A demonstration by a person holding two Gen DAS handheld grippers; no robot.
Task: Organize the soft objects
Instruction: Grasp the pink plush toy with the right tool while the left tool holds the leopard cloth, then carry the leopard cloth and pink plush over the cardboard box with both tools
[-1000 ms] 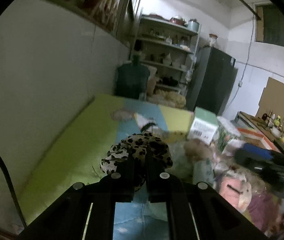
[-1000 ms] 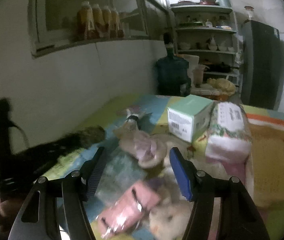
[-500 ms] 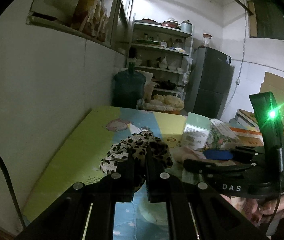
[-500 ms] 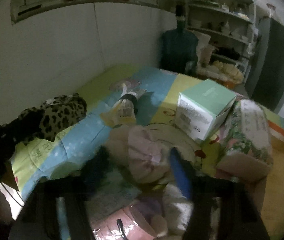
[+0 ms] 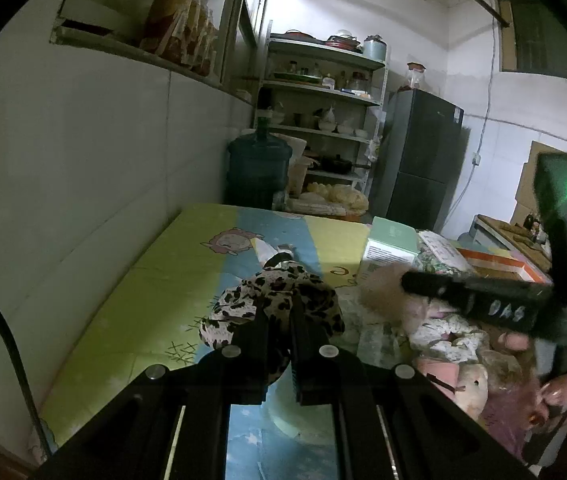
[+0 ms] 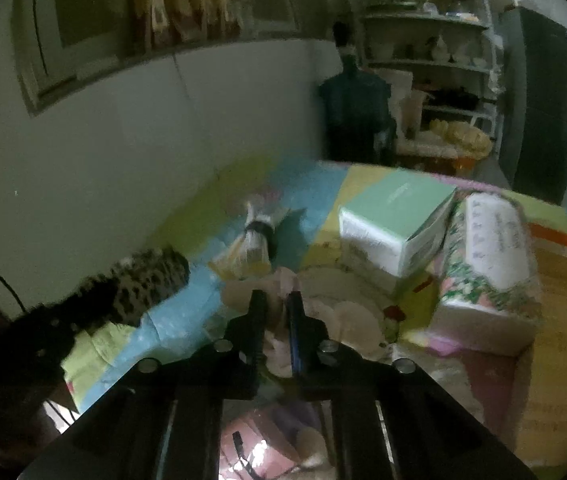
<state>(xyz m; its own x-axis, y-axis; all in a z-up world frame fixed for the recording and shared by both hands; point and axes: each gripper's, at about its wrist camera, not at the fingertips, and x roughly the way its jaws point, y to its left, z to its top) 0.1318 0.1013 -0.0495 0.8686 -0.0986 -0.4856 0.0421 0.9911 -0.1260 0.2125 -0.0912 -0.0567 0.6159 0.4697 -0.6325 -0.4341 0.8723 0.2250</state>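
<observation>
My left gripper (image 5: 279, 308) is shut on a leopard-print soft scrunchie (image 5: 271, 292), held just above the colourful mat (image 5: 155, 292). The same scrunchie (image 6: 143, 284) appears at the left in the right wrist view. My right gripper (image 6: 275, 304) is shut on a pale pink fluffy soft item (image 6: 279, 280) at the top of a pile of soft things. In the left wrist view the right gripper (image 5: 415, 280) comes in from the right, with the fluffy item (image 5: 383, 284) at its tip. A pink packaged item (image 6: 251, 444) lies under the right gripper.
A green box (image 6: 395, 216) and a floral tissue pack (image 6: 491, 264) stand right of the pile. A small bag with a black band (image 6: 255, 240) lies on the mat beyond it. A wall runs along the left; a water jug (image 5: 259, 172), shelves and a fridge stand behind.
My right gripper moved forward over the pile and its jaws went from wide open to shut on the pale pink fluffy item. The left gripper kept its hold on the leopard scrunchie.
</observation>
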